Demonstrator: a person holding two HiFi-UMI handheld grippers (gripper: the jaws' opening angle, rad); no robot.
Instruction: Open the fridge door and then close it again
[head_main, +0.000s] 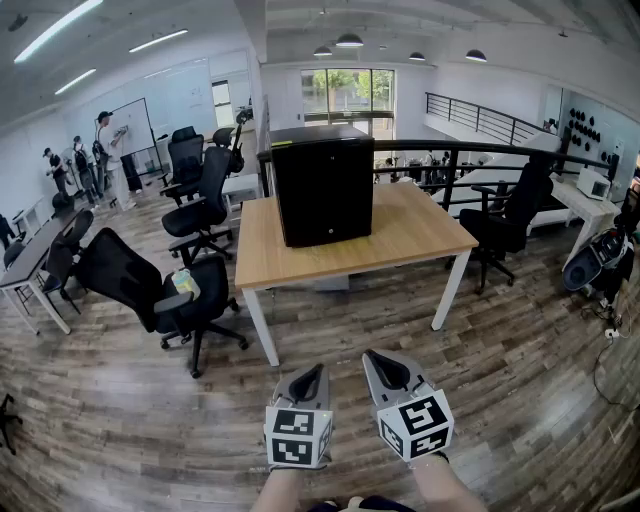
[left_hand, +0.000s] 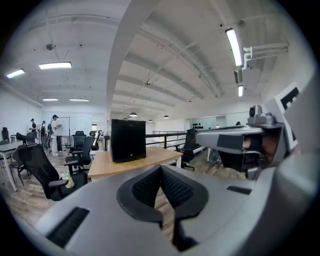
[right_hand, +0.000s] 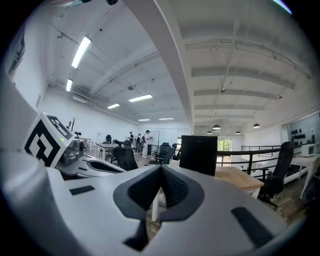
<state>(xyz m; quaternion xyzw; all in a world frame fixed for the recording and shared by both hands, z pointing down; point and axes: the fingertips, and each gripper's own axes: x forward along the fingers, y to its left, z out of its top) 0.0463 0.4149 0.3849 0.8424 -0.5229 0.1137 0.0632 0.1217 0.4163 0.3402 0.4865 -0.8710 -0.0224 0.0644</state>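
A small black fridge (head_main: 322, 185) stands on the wooden table (head_main: 420, 232) ahead of me, its door shut and facing me. It shows small in the left gripper view as the fridge (left_hand: 128, 140) and in the right gripper view as the fridge (right_hand: 198, 155). My left gripper (head_main: 318, 371) and right gripper (head_main: 372, 356) hang side by side over the floor, well short of the table. Both are shut with nothing between the pads. The left gripper (left_hand: 161, 169) and right gripper (right_hand: 161, 169) show closed jaws in their own views.
Black office chairs (head_main: 150, 293) stand left of the table, one with a bottle (head_main: 186, 284) on its seat; another chair (head_main: 512, 215) is at the right. A black railing (head_main: 470, 150) runs behind the table. People (head_main: 105, 140) stand at a whiteboard far left.
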